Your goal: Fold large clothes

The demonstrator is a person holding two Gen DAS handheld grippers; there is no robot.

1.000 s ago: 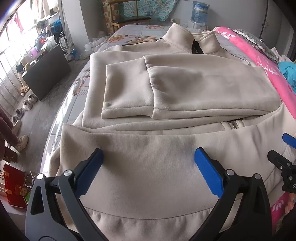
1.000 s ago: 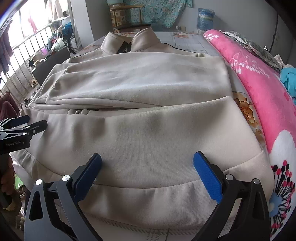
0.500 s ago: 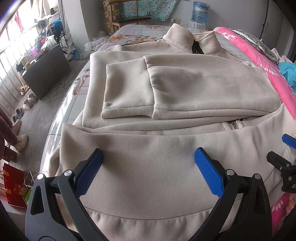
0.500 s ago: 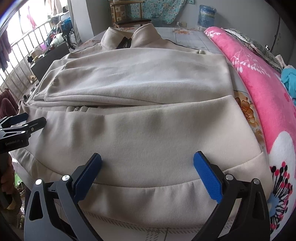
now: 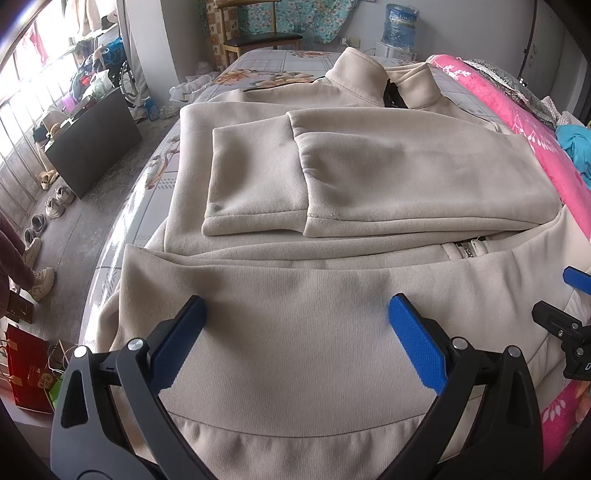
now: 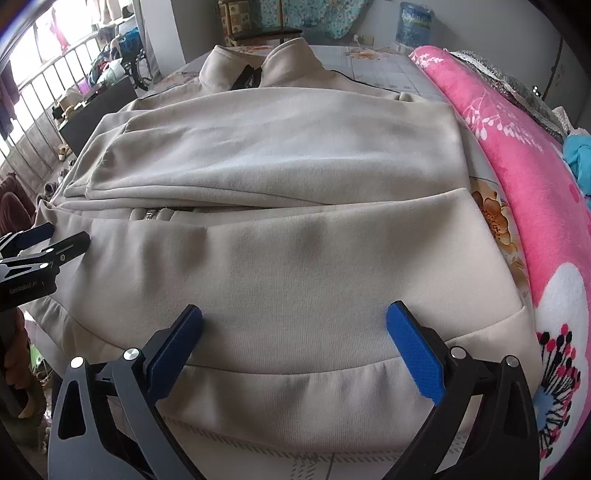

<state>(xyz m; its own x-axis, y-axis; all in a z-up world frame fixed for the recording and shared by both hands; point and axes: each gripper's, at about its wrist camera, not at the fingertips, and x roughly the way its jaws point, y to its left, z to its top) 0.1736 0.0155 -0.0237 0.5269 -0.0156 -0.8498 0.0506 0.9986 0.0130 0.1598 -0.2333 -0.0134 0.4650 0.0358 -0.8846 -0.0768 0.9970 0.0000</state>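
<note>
My left claw and right claw both hung spread, gripping nothing — the beige zip-up jacket lay on the bed, sleeves folded in, hem turned up; final fold remained

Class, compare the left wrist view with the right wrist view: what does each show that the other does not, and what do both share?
Only the left wrist view shows the two sleeve cuffs folded across the chest, a red bag and shoes on the floor. Only the right wrist view shows the quilt's white flower. Both show the beige jacket, its collar, the water bottle, and open grippers, left gripper and right gripper.
</note>
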